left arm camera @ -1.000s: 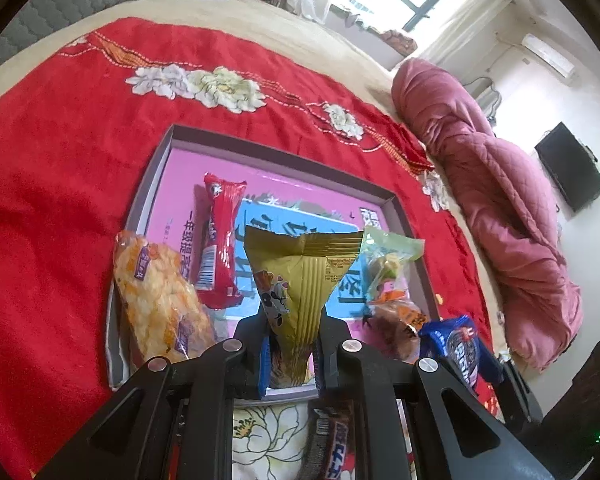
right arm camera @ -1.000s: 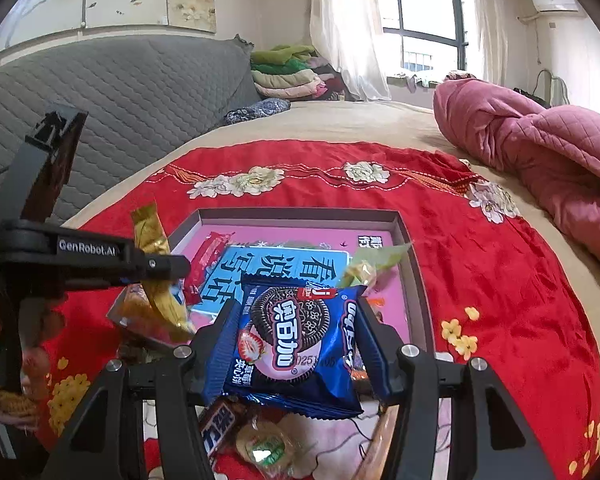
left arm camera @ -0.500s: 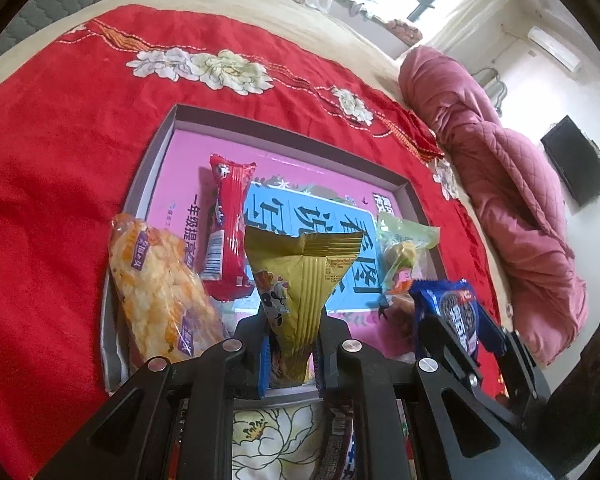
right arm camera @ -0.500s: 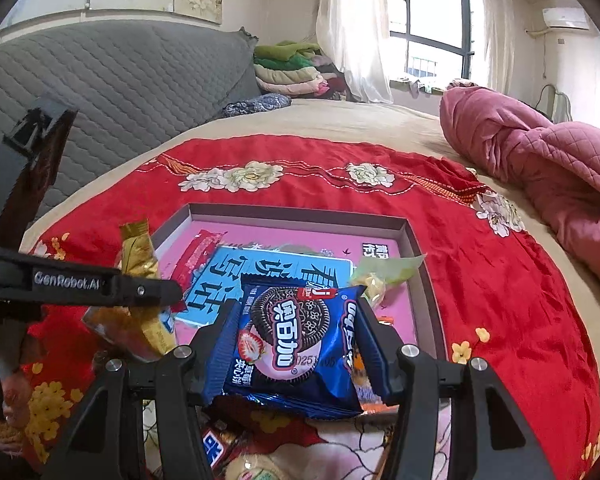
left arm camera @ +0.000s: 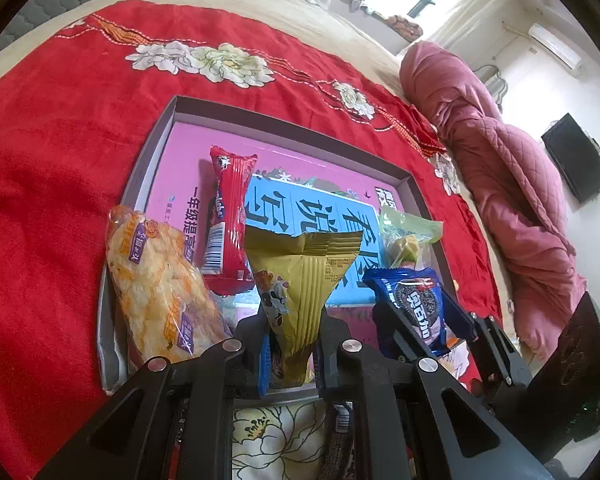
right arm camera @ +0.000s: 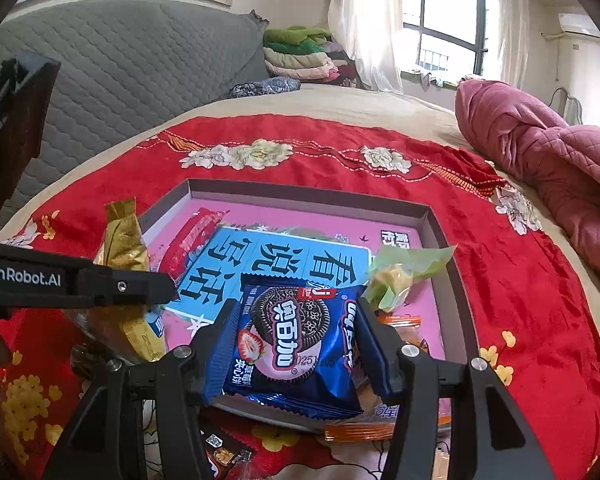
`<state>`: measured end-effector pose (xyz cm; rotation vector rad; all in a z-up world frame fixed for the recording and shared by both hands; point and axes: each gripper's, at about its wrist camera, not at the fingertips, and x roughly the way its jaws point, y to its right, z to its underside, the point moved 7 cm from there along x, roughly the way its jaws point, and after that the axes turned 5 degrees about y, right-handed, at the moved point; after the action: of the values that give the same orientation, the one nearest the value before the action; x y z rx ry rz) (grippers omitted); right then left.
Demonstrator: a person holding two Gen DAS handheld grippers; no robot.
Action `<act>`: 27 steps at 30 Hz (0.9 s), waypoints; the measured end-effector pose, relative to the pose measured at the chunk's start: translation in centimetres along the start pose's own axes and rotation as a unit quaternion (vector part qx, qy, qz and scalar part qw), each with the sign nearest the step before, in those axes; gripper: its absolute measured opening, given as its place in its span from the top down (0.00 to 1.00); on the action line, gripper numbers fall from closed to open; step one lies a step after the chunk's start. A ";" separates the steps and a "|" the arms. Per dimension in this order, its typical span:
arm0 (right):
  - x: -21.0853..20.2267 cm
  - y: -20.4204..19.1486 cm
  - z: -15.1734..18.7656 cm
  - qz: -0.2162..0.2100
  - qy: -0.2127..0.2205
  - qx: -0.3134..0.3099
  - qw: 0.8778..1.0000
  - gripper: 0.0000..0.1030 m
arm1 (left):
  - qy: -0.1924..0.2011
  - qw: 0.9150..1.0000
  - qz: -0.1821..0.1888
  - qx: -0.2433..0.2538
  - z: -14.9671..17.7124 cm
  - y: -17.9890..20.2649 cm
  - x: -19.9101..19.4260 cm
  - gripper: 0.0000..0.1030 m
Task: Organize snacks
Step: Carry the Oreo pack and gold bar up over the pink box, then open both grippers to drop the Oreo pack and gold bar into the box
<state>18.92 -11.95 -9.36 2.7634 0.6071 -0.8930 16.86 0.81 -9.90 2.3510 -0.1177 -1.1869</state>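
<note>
A shallow grey tray (left arm camera: 140, 184) with a pink and blue printed floor lies on a red embroidered bedspread (left arm camera: 40, 140). In the left wrist view, an orange snack bag (left arm camera: 156, 292) sits at the tray's 8 o'clock corner, partly over the rim. Just beside it, toward 10 o'clock, a red wrapped bar (left arm camera: 228, 216) lies lengthwise on the tray floor. At 6 o'clock the left gripper (left arm camera: 292, 344) is clenched on the lower end of a gold pouch (left arm camera: 300, 280), which stands upright over the tray's near edge. Toward 3 o'clock a green-wrapped sweet (left arm camera: 404, 236) rests against the tray's right wall. Below it, at 4 o'clock, the right gripper (right arm camera: 296, 340) is grasping a blue sandwich-biscuit packet (right arm camera: 296, 332) by its two side edges, held over the tray's near right corner. In the right wrist view, orange wrappers (right arm camera: 400, 322) show beneath and beside that packet; whether the packet touches them cannot be told. A dark small packet (right arm camera: 224, 454) lies on the bedspread outside the tray at 6 o'clock. A folded pink quilt (left arm camera: 512, 200) lies well apart at 2 o'clock.
</note>
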 end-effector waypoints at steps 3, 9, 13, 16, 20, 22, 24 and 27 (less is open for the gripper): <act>0.2 0.0 0.3 0.000 -0.006 0.001 1.000 0.45 | 0.000 1.000 0.000 0.000 0.0 0.0 0.0 0.84; 0.3 0.0 0.4 -0.002 -0.009 0.003 1.000 0.45 | -0.001 1.000 -0.001 -0.003 0.1 -0.1 0.0 0.84; 0.2 -0.1 0.4 -0.003 -0.010 0.005 1.000 0.45 | -0.002 1.000 -0.003 -0.004 0.0 -0.2 0.0 0.84; 0.1 -0.1 0.5 -0.004 -0.010 0.007 1.000 0.45 | -0.002 1.000 -0.007 -0.005 0.0 -0.2 0.0 0.84; 0.0 -0.1 0.5 -0.004 -0.010 0.007 1.000 0.44 | -0.003 1.000 -0.012 -0.007 -0.1 -0.4 0.1 0.83; 0.0 -0.1 0.5 -0.004 -0.009 0.007 1.000 0.44 | -0.004 1.000 -0.013 -0.008 -0.1 -0.5 0.1 0.83; -0.1 -0.1 0.5 -0.003 -0.008 0.007 1.000 0.44 | -0.004 1.000 -0.015 -0.009 -0.1 -0.6 0.1 0.82; -0.3 -0.1 0.5 -0.005 -0.008 0.010 1.000 0.44 | -0.005 1.000 -0.015 -0.010 -0.1 -0.7 0.1 0.82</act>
<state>18.34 -12.11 -9.59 2.7717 0.6117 -0.9264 16.89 1.44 -10.20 2.3373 -0.0740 -1.2090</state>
